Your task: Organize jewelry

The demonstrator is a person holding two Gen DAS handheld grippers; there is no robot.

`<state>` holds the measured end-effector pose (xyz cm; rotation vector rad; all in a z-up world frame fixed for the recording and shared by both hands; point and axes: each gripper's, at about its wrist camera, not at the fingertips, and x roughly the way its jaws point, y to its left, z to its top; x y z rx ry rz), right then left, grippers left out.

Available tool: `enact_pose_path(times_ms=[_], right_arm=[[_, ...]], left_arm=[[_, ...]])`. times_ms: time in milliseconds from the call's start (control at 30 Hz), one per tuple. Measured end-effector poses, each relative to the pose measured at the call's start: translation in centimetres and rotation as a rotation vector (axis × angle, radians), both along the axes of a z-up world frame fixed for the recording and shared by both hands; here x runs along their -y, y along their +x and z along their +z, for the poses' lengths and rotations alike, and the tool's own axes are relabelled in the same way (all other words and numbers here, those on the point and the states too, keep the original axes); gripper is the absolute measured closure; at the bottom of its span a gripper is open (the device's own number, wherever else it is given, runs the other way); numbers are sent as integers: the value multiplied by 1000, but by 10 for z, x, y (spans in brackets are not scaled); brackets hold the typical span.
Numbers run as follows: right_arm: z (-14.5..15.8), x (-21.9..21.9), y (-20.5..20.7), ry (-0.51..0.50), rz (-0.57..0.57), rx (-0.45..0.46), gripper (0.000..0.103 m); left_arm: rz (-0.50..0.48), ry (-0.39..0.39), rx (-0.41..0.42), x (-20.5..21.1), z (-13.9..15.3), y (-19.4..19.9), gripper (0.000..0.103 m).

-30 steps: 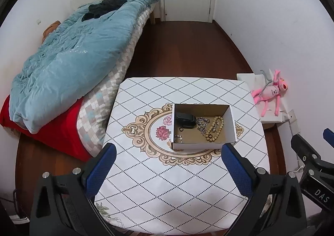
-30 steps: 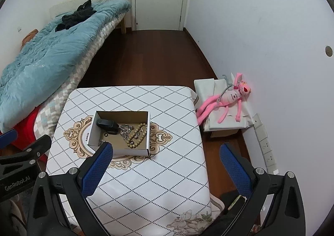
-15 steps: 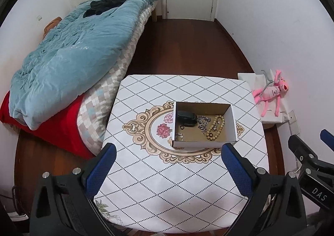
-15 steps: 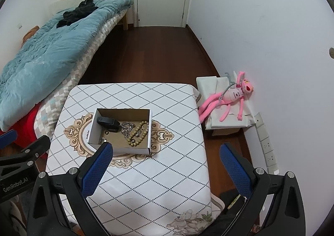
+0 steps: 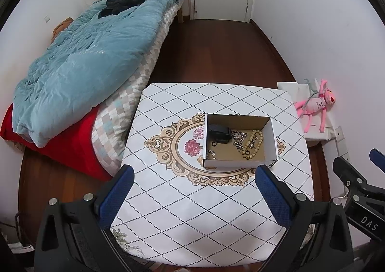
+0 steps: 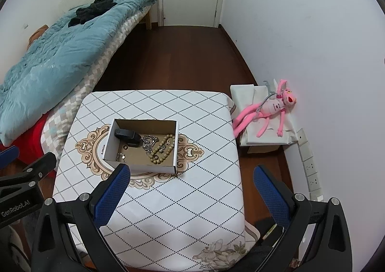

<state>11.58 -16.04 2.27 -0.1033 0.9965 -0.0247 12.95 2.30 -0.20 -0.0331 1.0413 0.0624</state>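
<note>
An open cardboard box [image 5: 240, 162] is being shown resting on the table [image 5: 192, 211], over the ornate medallion printed on the diamond-patterned tablecloth. The jewelry is being held inside this box. A black case [image 5: 219, 132] is lying in the box's far left corner. Just beside it, toward the middle, a silver chain [image 5: 238, 138] is being seen in a loose heap, and a beaded bracelet [image 5: 252, 143] of pale tan beads is lying to its right, touching or overlapping the chain. A dark ring [image 5: 214, 143] is sitting on the box floor near the case, and small sparkling pieces [image 5: 211, 152], too small to be identified, are lying by the near left wall.

The left gripper [image 5: 192, 187] is being held above the near part of the table, its jaws being spread wide with nothing between them; its blue pads [image 5: 115, 195] are being seen apart from the box. The right gripper [image 6: 190, 187] is likewise being held over the near edge of the table, jaws released and empty, with the box just beyond its left pad in the right wrist view.

Beside the table, a white box [image 6: 262, 137] is being seen on the floor by the wall, and a pink plush toy [image 6: 267, 109] is lying on top of it. A bed [image 5: 84, 60] with a blue quilt is standing to the left.
</note>
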Motion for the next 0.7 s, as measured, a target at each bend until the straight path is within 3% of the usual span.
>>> enact_pose_path(times_ms=[700], right_arm=[[0, -7, 0, -5, 11, -2, 0]], left_arm=[[-1, -2, 2, -3, -1, -2, 1]])
